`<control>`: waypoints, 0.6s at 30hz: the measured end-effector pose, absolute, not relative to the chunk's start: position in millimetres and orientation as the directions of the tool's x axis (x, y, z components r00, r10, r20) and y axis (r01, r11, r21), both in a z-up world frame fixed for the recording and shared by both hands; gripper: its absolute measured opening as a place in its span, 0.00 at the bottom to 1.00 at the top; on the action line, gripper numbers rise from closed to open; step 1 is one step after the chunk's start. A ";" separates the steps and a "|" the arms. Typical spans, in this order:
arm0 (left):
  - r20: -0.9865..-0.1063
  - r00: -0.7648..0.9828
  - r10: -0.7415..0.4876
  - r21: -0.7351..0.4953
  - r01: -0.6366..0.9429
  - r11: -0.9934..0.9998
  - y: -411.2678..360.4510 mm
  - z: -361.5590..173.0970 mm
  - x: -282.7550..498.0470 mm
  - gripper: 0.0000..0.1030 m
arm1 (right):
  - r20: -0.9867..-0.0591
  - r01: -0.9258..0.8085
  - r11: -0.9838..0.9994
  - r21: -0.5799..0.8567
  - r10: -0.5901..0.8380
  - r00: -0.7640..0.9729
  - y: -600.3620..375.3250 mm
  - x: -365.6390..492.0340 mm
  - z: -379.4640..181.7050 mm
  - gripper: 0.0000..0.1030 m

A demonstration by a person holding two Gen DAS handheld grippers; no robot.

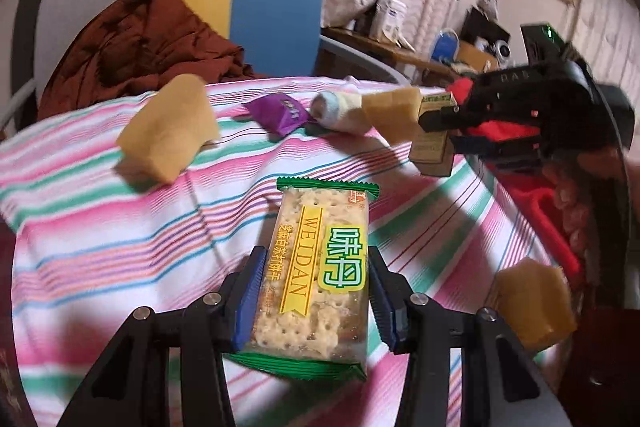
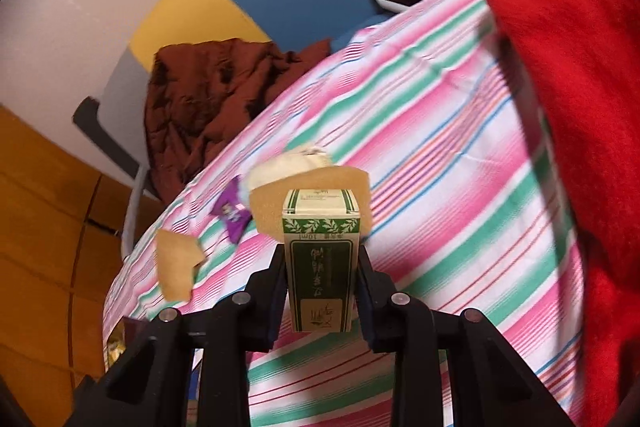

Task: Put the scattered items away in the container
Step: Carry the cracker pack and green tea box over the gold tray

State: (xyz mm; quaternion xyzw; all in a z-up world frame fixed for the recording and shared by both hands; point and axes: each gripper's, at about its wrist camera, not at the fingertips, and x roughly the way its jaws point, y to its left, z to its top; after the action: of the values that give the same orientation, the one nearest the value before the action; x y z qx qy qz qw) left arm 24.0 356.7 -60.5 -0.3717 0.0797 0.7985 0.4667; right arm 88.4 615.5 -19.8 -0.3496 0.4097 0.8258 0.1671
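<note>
Gripping the cracker packet (image 1: pixel 316 267) in my left gripper (image 1: pixel 316 291) above open striped cloth (image 1: pixel 120 227), I clamp the small green box (image 2: pixel 320 259) in my right gripper (image 2: pixel 320 291), red container (image 1: pixel 536 211) at the table's right edge.

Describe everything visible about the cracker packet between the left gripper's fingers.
The cracker packet is a clear plastic wrapper with green crimped ends, showing pale perforated crackers inside. A yellow band reads WEIDAN beside a green-and-yellow label with Chinese characters. It looks sealed and lies lengthwise pointing away from the camera, over the striped cloth. The left gripper has its blue fingers pressed against the packet's long sides.
</note>
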 end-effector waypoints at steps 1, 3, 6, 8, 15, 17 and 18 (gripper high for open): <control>-0.662 -0.289 0.691 -0.237 -0.794 -0.559 350.0 -59.3 24.2 0.47 | -0.708 -0.545 -0.614 0.571 -0.032 -0.706 612.2 87.0 -19.6 0.30; -0.655 -0.292 0.697 -0.260 -0.779 -0.570 343.2 -56.3 24.5 0.47 | -0.684 -0.503 -0.612 0.610 -0.085 -0.725 606.2 85.7 -20.2 0.30; -0.638 -0.303 0.708 -0.289 -0.758 -0.584 328.6 -50.8 27.1 0.47 | -0.654 -0.452 -0.610 0.651 -0.149 -0.742 596.6 82.6 -21.4 0.30; -0.625 -0.306 0.718 -0.296 -0.758 -0.581 319.6 -45.4 31.0 0.47 | -0.653 -0.433 -0.620 0.654 -0.176 -0.736 588.6 78.5 -22.4 0.30; -0.593 -0.326 0.737 -0.282 -0.773 -0.569 292.3 -31.0 50.6 0.47 | -0.639 -0.359 -0.669 0.651 -0.228 -0.735 567.6 68.7 -18.9 0.30; -0.584 -0.329 0.742 -0.297 -0.763 -0.573 281.7 -26.4 50.9 0.47 | -0.637 -0.341 -0.685 0.644 -0.233 -0.735 561.2 66.4 -16.7 0.30; -0.581 -0.332 0.743 -0.305 -0.758 -0.576 277.3 -24.7 50.7 0.47 | -0.636 -0.331 -0.693 0.641 -0.238 -0.734 558.2 63.8 -15.9 0.30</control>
State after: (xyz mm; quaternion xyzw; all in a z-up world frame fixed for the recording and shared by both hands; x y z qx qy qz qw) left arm 50.7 277.3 -24.7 -0.3499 0.0106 0.8160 0.4600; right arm 63.8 558.2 -15.9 -0.3638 0.3909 0.8450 0.0277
